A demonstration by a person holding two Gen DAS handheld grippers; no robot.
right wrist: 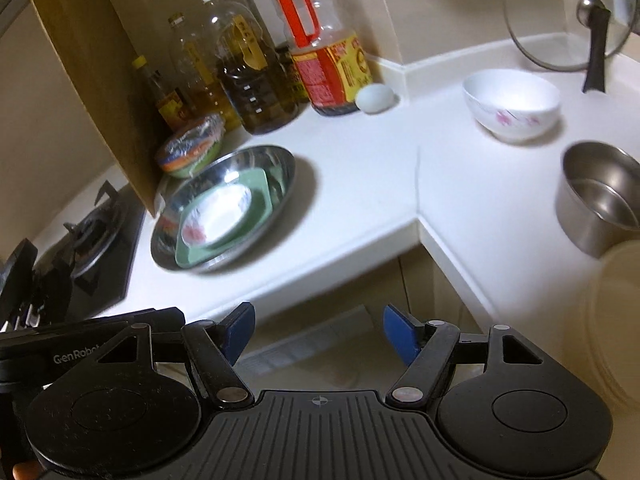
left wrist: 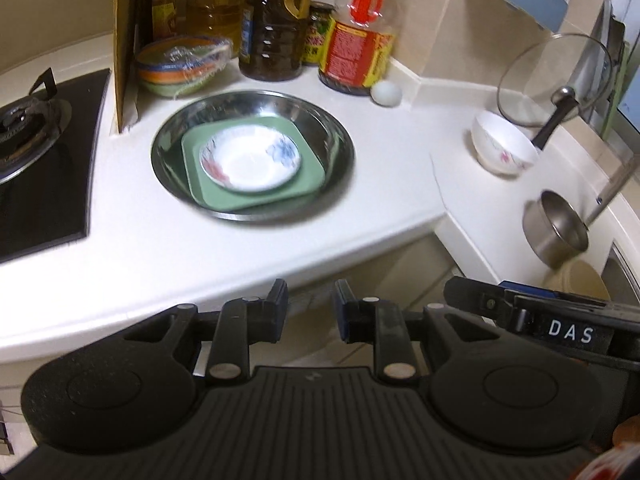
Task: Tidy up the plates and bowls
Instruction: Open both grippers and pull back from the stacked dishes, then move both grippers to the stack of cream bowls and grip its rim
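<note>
1. Dishes sit nested on the white L-shaped countertop [left wrist: 248, 256]: a wide stainless steel basin [left wrist: 253, 158] holds a pale green square plate [left wrist: 256, 196], and on that plate rests a small white saucer with red and blue flower prints [left wrist: 250, 159].
2. Just behind the basin's left rim stands a stack of coloured bowls wrapped in clear film [left wrist: 182, 65], beside an upright brown board [left wrist: 125, 44].
3. A white rice bowl with pink flower marks [right wrist: 511, 104] stands alone on the right wing of the counter, well apart from the basin.
4. Near that bowl sits a small stainless steel saucepan [right wrist: 600, 200]; a glass lid with a black handle [right wrist: 560, 20] leans on the wall behind.
5. Oil and sauce bottles [left wrist: 276, 28] line the back corner, with a pale egg [left wrist: 386, 93] beside the red-labelled one.
6. A black gas hob [left wrist: 40, 160] fills the counter's left end.
7. The left gripper [left wrist: 311, 310] hangs off the counter's front edge, its fingers only a narrow gap apart and holding nothing.
8. The right gripper [right wrist: 318, 330] also hangs before the edge, fingers spread wide and empty.
</note>
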